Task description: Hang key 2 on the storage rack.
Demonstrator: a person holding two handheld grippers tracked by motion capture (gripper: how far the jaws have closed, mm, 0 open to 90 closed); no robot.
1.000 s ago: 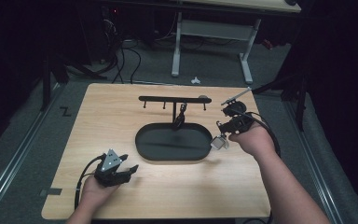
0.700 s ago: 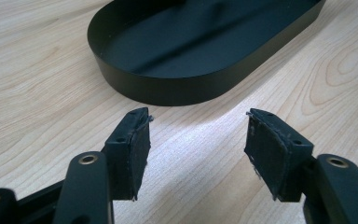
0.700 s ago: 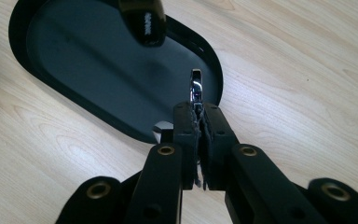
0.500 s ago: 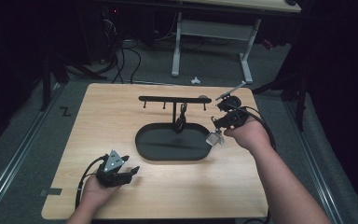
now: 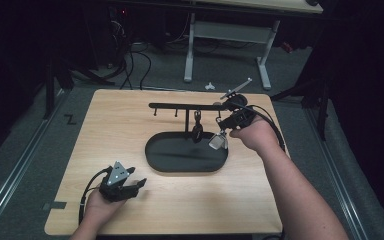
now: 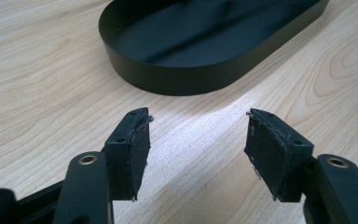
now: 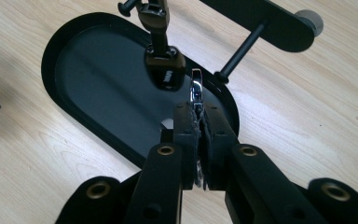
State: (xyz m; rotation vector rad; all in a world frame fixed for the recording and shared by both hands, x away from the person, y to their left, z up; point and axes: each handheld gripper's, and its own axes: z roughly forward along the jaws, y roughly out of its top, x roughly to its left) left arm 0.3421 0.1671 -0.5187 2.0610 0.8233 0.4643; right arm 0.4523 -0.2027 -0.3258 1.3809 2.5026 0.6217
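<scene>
A black rack (image 5: pixel 180 106) with several pegs stands over a black oval tray (image 5: pixel 155 155) at mid-table. From one peg hangs a black key fob (image 5: pixel 197 131), close ahead as the key fob (image 7: pixel 164 70) in the right gripper view. My right gripper (image 5: pixel 225 132) is over the tray's right end, shut on a small silver metal piece (image 5: pixel 218 141). Its bright edge, the silver piece (image 7: pixel 196 91), sticks up between the jaws of the right gripper (image 7: pixel 198 114), just right of the fob. My left gripper (image 5: pixel 139 184) rests on the table front left, open and holding nothing; the left gripper (image 6: pixel 196 140) faces the tray (image 6: pixel 182 79).
The wooden table (image 5: pixel 120 130) has bare surface left of and in front of the tray (image 7: pixel 98 116). Beyond the far edge stand the white legs of a desk (image 5: pixel 190 50), and cables (image 5: pixel 130 60) lie on the dark floor.
My right gripper has carried the silver piece left and farther away, closer to the hanging fob and the rack. The left gripper has stayed put.
</scene>
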